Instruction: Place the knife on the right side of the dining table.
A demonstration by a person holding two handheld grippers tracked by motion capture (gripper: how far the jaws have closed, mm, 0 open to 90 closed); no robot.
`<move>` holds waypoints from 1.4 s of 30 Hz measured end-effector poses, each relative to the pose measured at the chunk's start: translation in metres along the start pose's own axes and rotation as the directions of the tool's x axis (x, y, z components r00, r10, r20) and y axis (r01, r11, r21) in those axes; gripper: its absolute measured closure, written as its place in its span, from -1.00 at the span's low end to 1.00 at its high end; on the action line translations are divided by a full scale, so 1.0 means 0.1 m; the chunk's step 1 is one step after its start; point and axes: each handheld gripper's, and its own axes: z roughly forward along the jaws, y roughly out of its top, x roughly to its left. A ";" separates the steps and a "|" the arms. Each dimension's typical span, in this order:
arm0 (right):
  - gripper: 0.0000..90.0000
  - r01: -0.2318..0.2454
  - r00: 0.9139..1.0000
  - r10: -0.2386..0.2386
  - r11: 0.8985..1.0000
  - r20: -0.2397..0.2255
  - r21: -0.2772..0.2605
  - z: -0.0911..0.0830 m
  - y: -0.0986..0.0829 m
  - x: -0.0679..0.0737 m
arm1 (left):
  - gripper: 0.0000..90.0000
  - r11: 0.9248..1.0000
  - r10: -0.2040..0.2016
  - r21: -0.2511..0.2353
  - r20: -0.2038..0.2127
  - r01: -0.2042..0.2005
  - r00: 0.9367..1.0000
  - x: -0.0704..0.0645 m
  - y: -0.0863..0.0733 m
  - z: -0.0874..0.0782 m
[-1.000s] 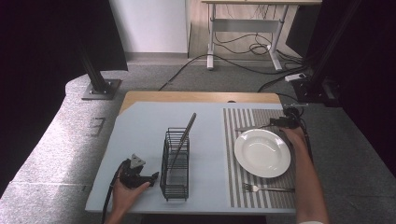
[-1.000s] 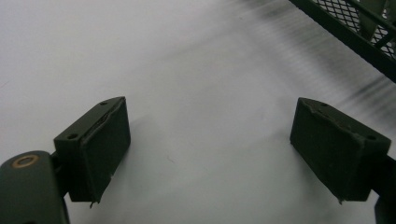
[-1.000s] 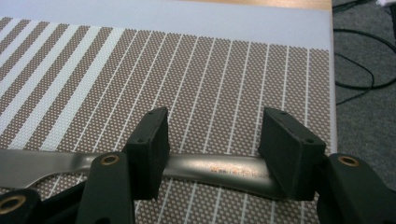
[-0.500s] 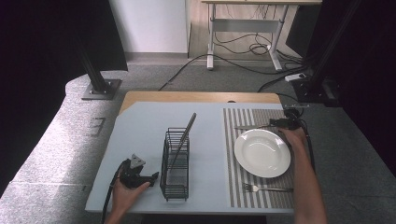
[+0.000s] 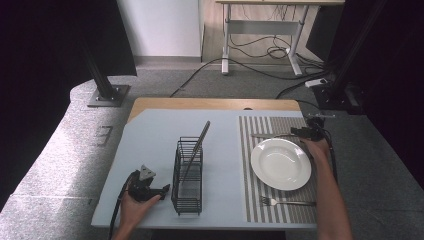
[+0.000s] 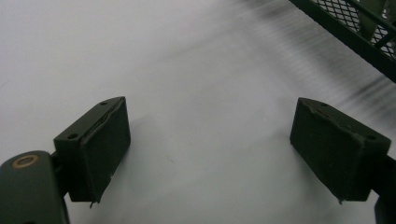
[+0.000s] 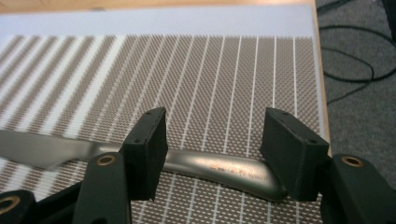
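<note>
A white plate (image 5: 281, 163) lies on a striped placemat (image 5: 250, 150) at the right of the table. Behind the plate a steel knife (image 5: 270, 135) lies flat on the mat. My right gripper (image 5: 300, 133) is low at its handle end. In the right gripper view that gripper (image 7: 212, 154) stands open, with the knife handle (image 7: 224, 170) running across the gap between its jaws and not clamped. A fork (image 5: 285, 202) lies in front of the plate. My left gripper (image 5: 162, 191) rests open near the front left, with bare table between the jaws of the left gripper (image 6: 210, 149).
A black wire rack (image 5: 189, 175) stands mid-table just right of my left gripper, with a long grey utensil (image 5: 197, 145) leaning in it. The rack's mesh corner (image 6: 355, 32) shows at the upper right of the left gripper view. The table's right edge is close beyond the knife handle.
My right gripper has edged slightly left and down along the knife handle. The left gripper, rack, plate and fork have not moved.
</note>
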 end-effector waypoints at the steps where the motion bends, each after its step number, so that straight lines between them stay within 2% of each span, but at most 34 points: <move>1: -0.10 0.009 1.000 -0.009 1.000 -0.012 -0.008 -0.03 0.01 0.02 | -0.74 1.000 0.000 0.000 0.001 0.000 1.000 0.00 0.00 0.00; 9: -0.13 0.088 0.993 -0.095 0.991 -0.069 -0.098 -0.36 0.06 0.36 | -0.73 1.000 -0.001 0.000 0.001 0.001 1.000 0.00 0.00 0.00; 10: -0.13 0.088 0.993 -0.095 0.991 -0.069 -0.098 -0.36 0.06 0.36 | -0.73 1.000 -0.001 0.000 0.001 0.001 1.000 0.00 0.00 0.00; 13: -0.13 0.107 0.990 -0.118 0.984 -0.077 -0.141 -0.56 0.03 0.52 | -0.73 1.000 -0.001 0.001 0.002 0.001 1.000 0.00 0.00 0.00; 14: -0.13 0.107 0.990 -0.118 0.984 -0.077 -0.141 -0.56 0.03 0.52 | -0.73 1.000 -0.001 0.001 0.002 0.001 1.000 0.00 0.00 0.00; 15: -0.14 0.110 0.989 -0.123 0.982 -0.078 -0.155 -0.67 -0.01 0.57 | -0.73 1.000 -0.001 0.001 0.003 0.001 1.000 0.00 0.00 0.00; 17: -0.13 0.109 0.989 -0.124 0.980 -0.081 -0.167 -0.77 -0.06 0.61 | -0.73 1.000 -0.001 0.002 0.003 0.001 1.000 0.00 0.00 0.00; 22: -0.14 0.101 0.987 -0.122 0.977 -0.105 -0.188 -1.00 -0.23 0.71 | -0.73 1.000 -0.001 0.002 0.003 0.001 1.000 0.00 0.00 0.00; 26: -0.14 0.103 0.983 -0.133 0.972 -0.129 -0.211 -1.19 -0.41 0.86 | -0.73 1.000 -0.001 0.002 0.003 0.001 1.000 0.00 0.00 0.00; 27: -0.14 0.103 0.983 -0.133 0.972 -0.129 -0.211 -1.19 -0.41 0.86 | -0.73 1.000 -0.001 0.002 0.003 0.001 1.000 0.00 0.00 0.00; 29: -0.15 0.123 0.976 -0.159 0.966 -0.147 -0.226 -1.31 -0.55 1.00 | -0.73 1.000 -0.001 0.002 0.003 0.001 1.000 0.00 0.00 0.00; 32: -0.15 0.130 0.972 -0.172 0.961 -0.162 -0.244 -1.39 -0.63 1.09 | -0.73 1.000 -0.001 0.002 0.003 0.001 1.000 0.00 0.00 0.00; 34: -0.15 0.126 0.963 -0.183 0.955 -0.196 -0.268 -1.49 -0.76 1.19 | -0.73 1.000 -0.001 0.003 0.003 0.001 1.000 0.00 0.00 0.00; 37: -0.16 0.133 0.955 -0.198 0.952 -0.222 -0.277 -1.56 -0.89 1.27 | -0.73 1.000 -0.001 0.003 0.003 0.001 1.000 0.00 0.00 0.00; 39: -0.16 0.153 0.949 -0.217 0.951 -0.228 -0.268 -1.58 -0.95 1.32 | -0.73 1.000 -0.001 0.002 0.003 0.001 1.000 0.00 0.00 0.00; 41: -0.16 0.155 0.948 -0.219 0.951 -0.230 -0.267 -1.59 -0.98 1.34 | -0.73 1.000 -0.001 0.002 0.002 0.001 1.000 0.00 0.00 0.00; 42: -0.16 0.145 0.945 -0.212 0.954 -0.249 -0.263 -1.60 -1.04 1.36 | -0.73 1.000 -0.001 0.002 0.002 0.001 1.000 0.00 0.00 0.00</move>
